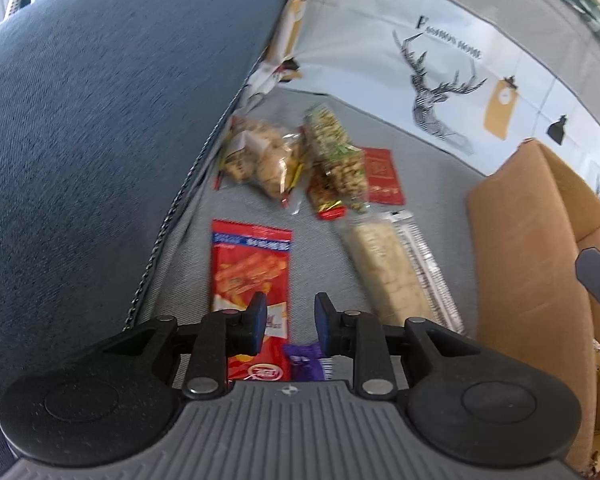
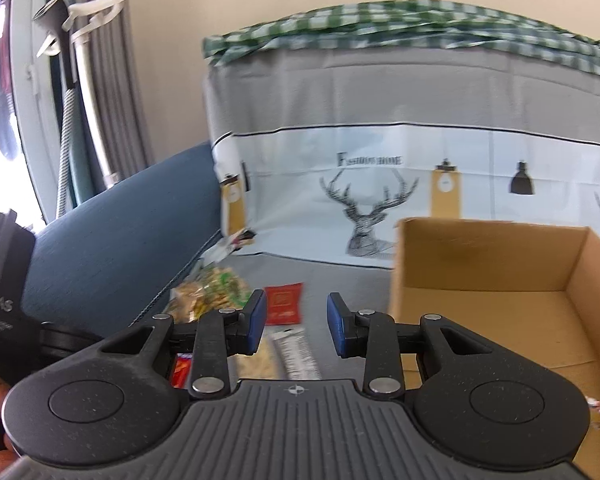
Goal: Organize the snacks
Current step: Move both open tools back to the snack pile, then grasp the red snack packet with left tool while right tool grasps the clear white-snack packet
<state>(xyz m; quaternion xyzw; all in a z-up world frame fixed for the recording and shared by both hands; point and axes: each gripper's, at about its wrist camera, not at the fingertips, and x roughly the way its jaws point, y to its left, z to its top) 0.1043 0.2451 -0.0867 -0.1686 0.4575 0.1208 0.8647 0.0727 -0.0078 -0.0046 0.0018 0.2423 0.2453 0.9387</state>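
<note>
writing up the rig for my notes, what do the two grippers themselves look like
Both match. The left gripper and right gripper each have two blue pads on black fingers, driven by black linkage bars with silver rivets. Behind these sit two round black discs and a grey ribbed body with a small crosshair mark. No cables or sleeves show.

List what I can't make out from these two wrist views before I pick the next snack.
- Purple packet, left wrist view: mostly hidden behind the left gripper.
- Cardboard box, right wrist view: near floor hidden by the right gripper; right side cut off.
- Red packet print: blurred, unreadable.
</note>
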